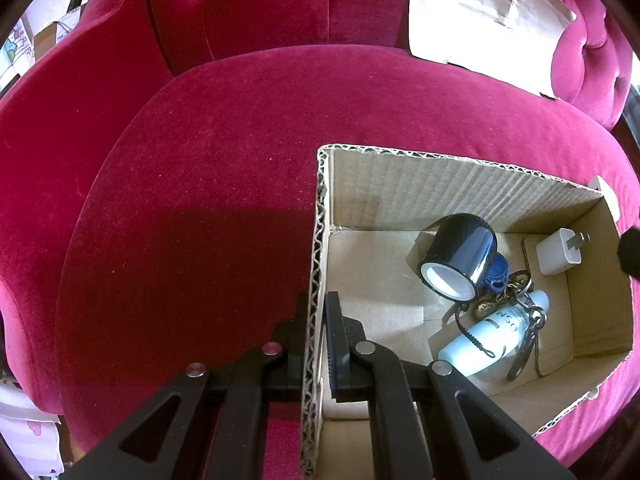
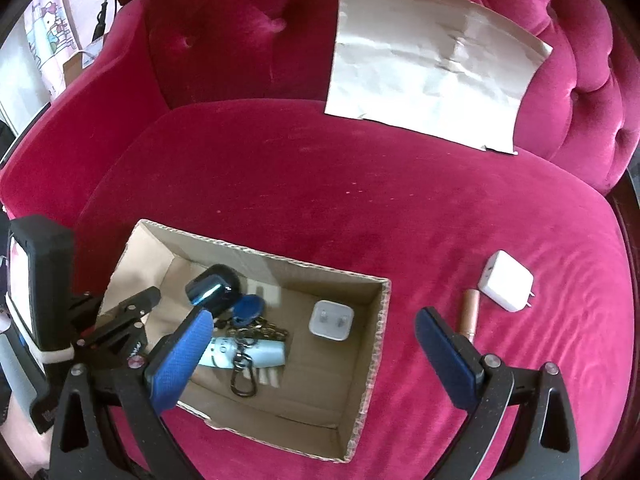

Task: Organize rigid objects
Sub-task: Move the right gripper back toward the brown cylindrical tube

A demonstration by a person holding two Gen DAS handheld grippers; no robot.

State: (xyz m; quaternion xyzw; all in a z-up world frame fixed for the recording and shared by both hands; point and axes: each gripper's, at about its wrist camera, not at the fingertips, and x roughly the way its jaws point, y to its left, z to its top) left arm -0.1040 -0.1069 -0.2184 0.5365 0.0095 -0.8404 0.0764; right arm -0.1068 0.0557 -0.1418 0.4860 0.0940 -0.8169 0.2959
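A magenta velvet sofa seat is carrying everything here. An open cardboard box is sitting directly on the cushion, in front of the left tong of the right gripper and reaching toward the middle between the two tongs. A large white charger is lying on the velvet beyond the right tong, just beside a small rose-gold tube, which is lying close to that tong's tip. A creased sheet of brown paper is leaning against the sofa back, far beyond the tongs.
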